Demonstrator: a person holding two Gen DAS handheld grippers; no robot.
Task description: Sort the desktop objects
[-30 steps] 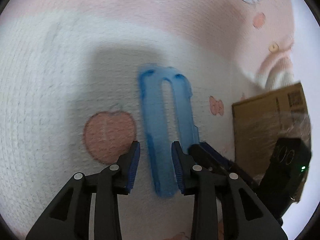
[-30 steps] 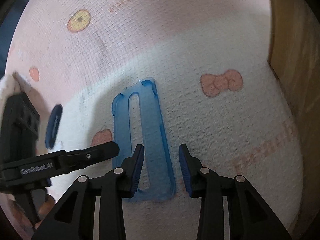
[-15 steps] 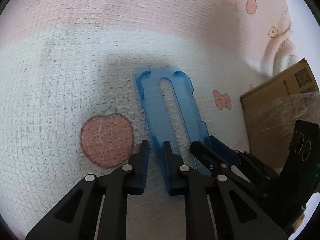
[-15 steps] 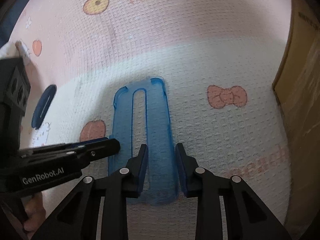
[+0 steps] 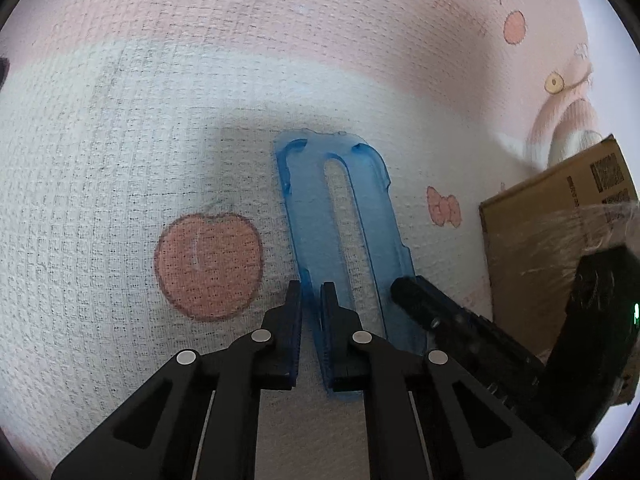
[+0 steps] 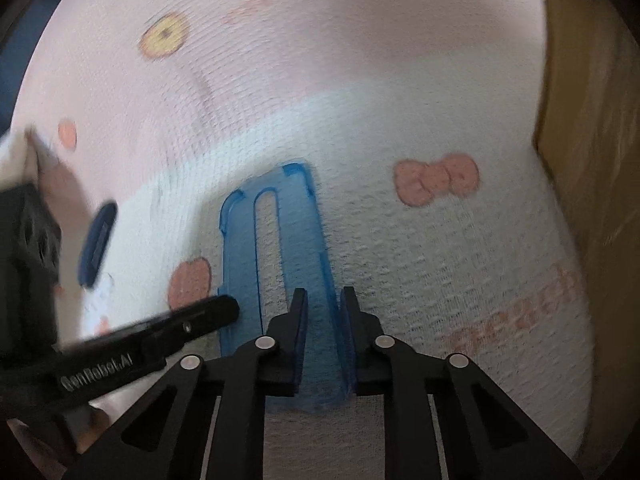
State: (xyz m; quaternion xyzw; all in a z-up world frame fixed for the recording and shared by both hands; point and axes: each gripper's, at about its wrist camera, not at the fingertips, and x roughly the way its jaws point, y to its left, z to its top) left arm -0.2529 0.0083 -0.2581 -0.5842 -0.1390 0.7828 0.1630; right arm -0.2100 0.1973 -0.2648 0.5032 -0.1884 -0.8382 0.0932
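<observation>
While flat on the cloth (image 5: 120, 140), blue phone case (image 5: 312, 216), left tool (image 5: 311, 300) pinching its left strip, right tool (image 6: 323, 300) clamping its right strip

A translucent blue phone case (image 5: 316, 216) lies on a pink-and-white waffle-textured cloth (image 5: 120, 140) printed with an orange apple (image 5: 208, 264) and bow (image 6: 436, 180).

You're working over a waffle-textured cloth (image 5: 120, 128), pink across its far part and white nearer you, printed with a peach-coloured apple (image 5: 208, 266), a small bow (image 5: 443, 211) and a yellow ring shape (image 6: 164, 36). At your right a brown cardboard box (image 5: 560, 248) stands on the cloth, its side covered in shiny clear wrap and a printed label near its top corner. Soft light falls from above, leaving a grey shadow across the white band.
</observation>
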